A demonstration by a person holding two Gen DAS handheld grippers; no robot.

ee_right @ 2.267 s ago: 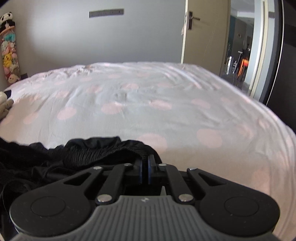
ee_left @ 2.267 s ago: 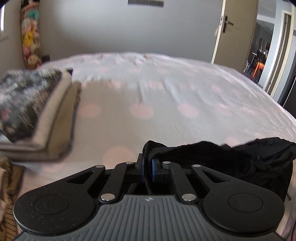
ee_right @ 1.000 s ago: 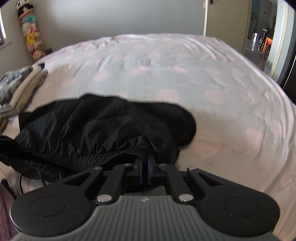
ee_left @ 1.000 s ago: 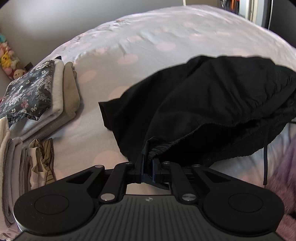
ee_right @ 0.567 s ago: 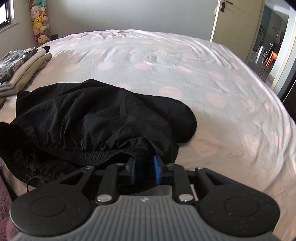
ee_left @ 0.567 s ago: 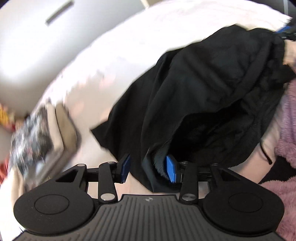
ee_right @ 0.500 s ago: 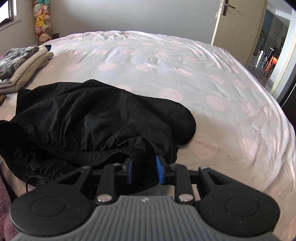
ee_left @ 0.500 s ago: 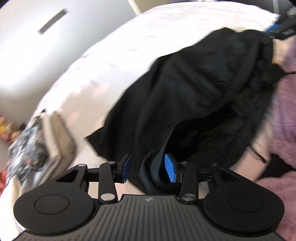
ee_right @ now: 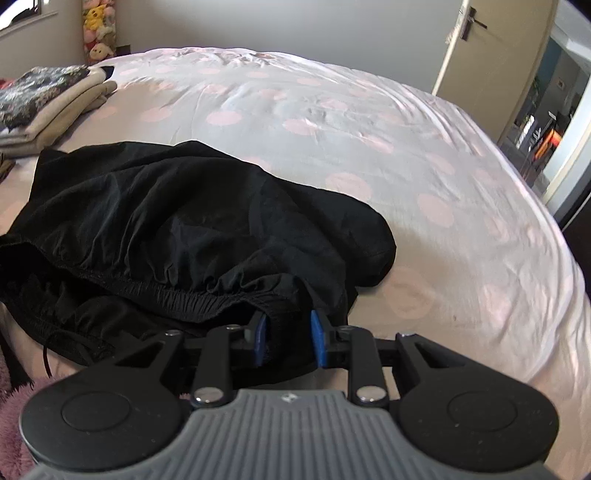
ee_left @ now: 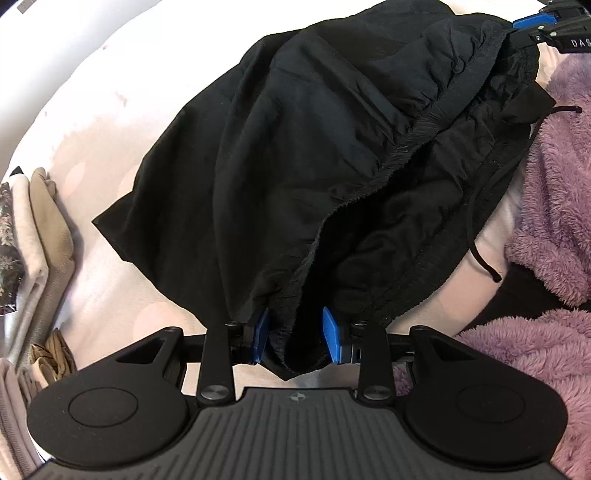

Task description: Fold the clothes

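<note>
Black shorts [ee_left: 295, 147] lie on the bed [ee_right: 369, 129]; the left gripper [ee_left: 295, 334] jaws are closing loosely around the waistband, while the right gripper [ee_right: 286, 338] jaws stand apart around it.

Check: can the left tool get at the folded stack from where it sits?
Probably yes. The left tool, closing with black shorts fabric between its pads, has bare bedsheet between it and the folded stack, nothing blocking.

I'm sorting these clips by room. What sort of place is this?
Most likely a bedroom in a home. A wide bed with a dotted sheet fills the view, soft toys hang in the far corner, and a door stands open beside it. Folded clothes are stacked on the bed.
</note>
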